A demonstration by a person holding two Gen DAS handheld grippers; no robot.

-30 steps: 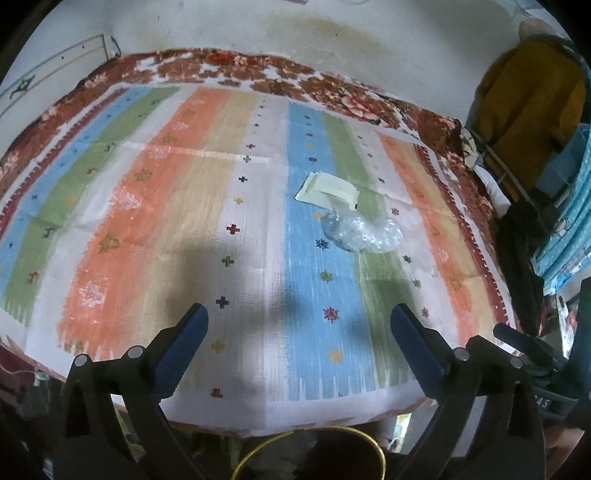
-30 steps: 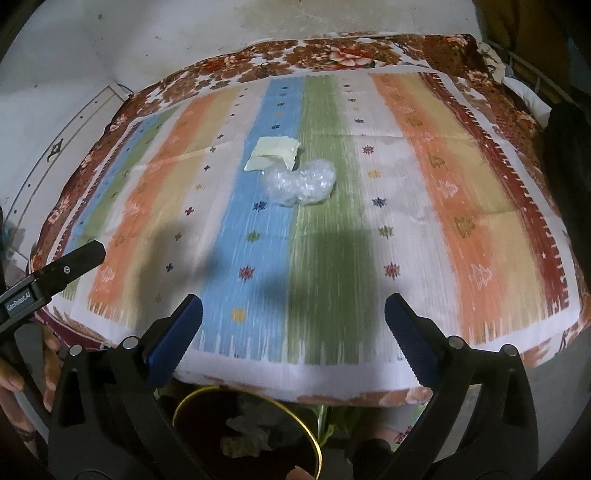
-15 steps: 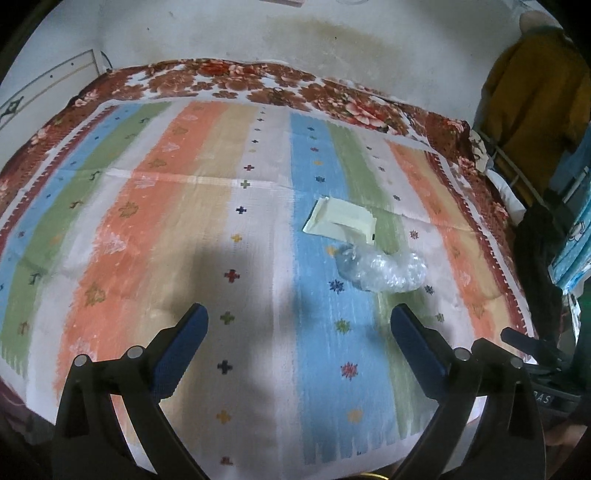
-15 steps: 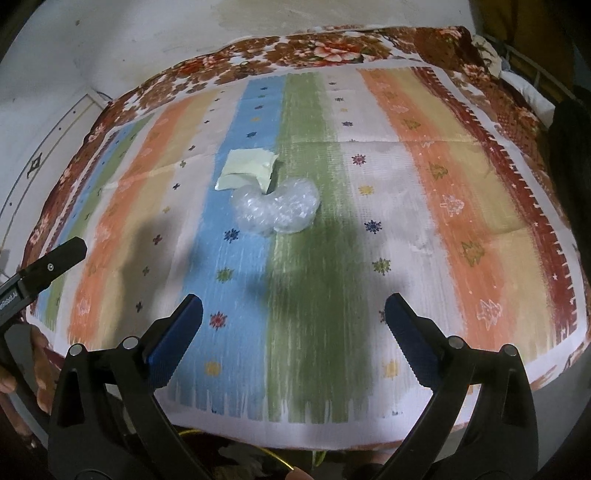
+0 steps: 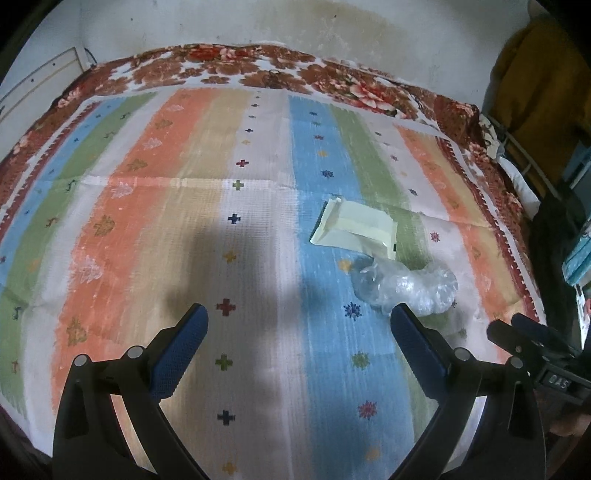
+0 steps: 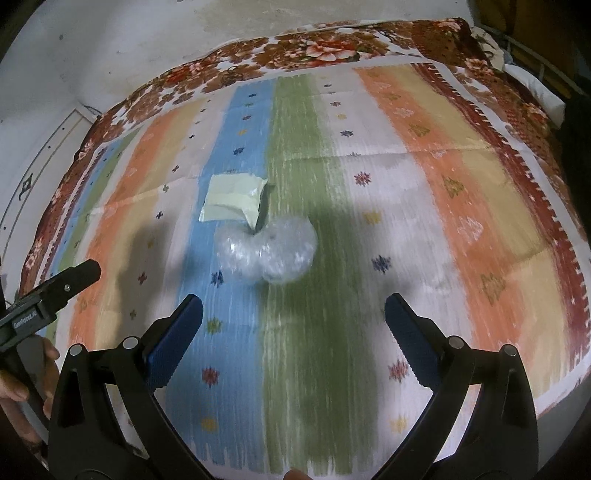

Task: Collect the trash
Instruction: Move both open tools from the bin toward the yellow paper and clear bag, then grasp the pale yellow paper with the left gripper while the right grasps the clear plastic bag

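A crumpled clear plastic wad [image 5: 406, 286] [image 6: 267, 251] lies on a striped cloth [image 5: 184, 229] [image 6: 424, 206] over a bed. A pale yellow wrapper [image 5: 356, 230] [image 6: 234, 199] lies flat just beyond it, touching it. My left gripper [image 5: 299, 319] is open and empty, with the wad just ahead of its right finger. My right gripper [image 6: 293, 308] is open and empty, with the wad a little ahead between the fingers and left of centre. The left gripper's tip [image 6: 66, 282] shows at the left edge of the right wrist view.
A stained white wall [image 5: 258, 26] stands behind the bed. A floral brown blanket [image 5: 258, 70] borders the cloth at the back and right. A yellow garment [image 5: 539, 81] hangs at the right beside dark clutter [image 5: 557, 229].
Both grippers have moved forward over the bed toward the trash; the wad and wrapper now look larger and closer. The yellow-rimmed bin below the bed edge has left both views.
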